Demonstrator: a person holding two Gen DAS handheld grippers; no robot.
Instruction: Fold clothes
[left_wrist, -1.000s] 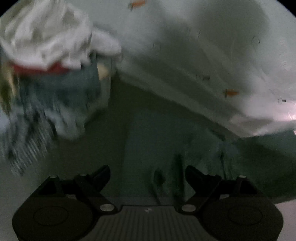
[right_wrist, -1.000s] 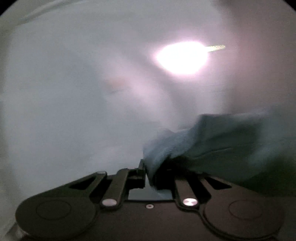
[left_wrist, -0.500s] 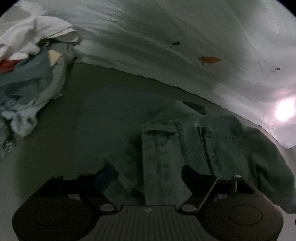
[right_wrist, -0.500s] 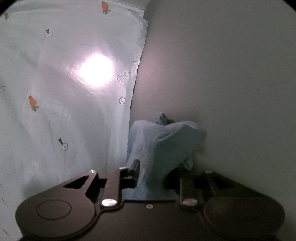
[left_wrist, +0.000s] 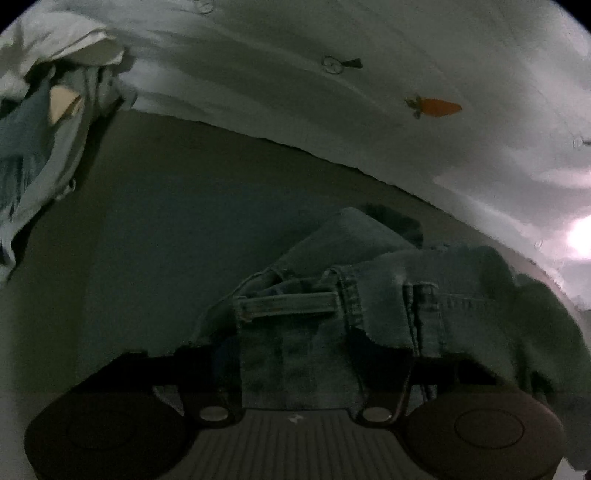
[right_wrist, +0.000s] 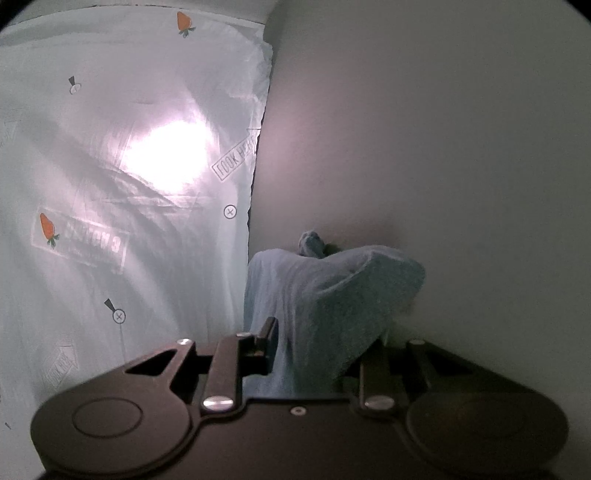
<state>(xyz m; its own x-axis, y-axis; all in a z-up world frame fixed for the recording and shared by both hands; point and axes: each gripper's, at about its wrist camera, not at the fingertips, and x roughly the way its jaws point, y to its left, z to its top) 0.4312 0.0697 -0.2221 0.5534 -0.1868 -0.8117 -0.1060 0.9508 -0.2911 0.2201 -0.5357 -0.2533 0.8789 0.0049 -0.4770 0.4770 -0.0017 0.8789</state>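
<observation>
While the room is dimly lit, a crumpled pair of faded blue denim jeans (left_wrist: 373, 314) is seen lying on the plain grey tabletop (left_wrist: 177, 229), bunched directly in front of the left tool (left_wrist: 295, 354). Its jaws have just been closing, and a fold of the denim near the stitched waistband now sits between them — both fingers are largely buried under cloth, so it cannot be told whether the pads are pressing on the fabric. Beyond the jeans, a pale plastic sheet printed with small orange carrots (left_wrist: 369, 81) is spread along the far part of the tabletop, with a bright glare at its right edge. A loose pile of white and blue garments (left_wrist: 40, 122) is heaped at the far left, well apart from the jeans. In the right wrist view, a soft light-blue cloth (right_wrist: 332, 295) is gripped by the right tool (right_wrist: 321, 350): the jaws are narrowly set with the fabric pinched between them, and the cloth rises in a rounded hump just ahead of the fingers. The printed plastic sheet (right_wrist: 110, 184) fills the left side of that view, its ragged edge meeting bare grey tabletop (right_wrist: 443, 147) on the right.
</observation>
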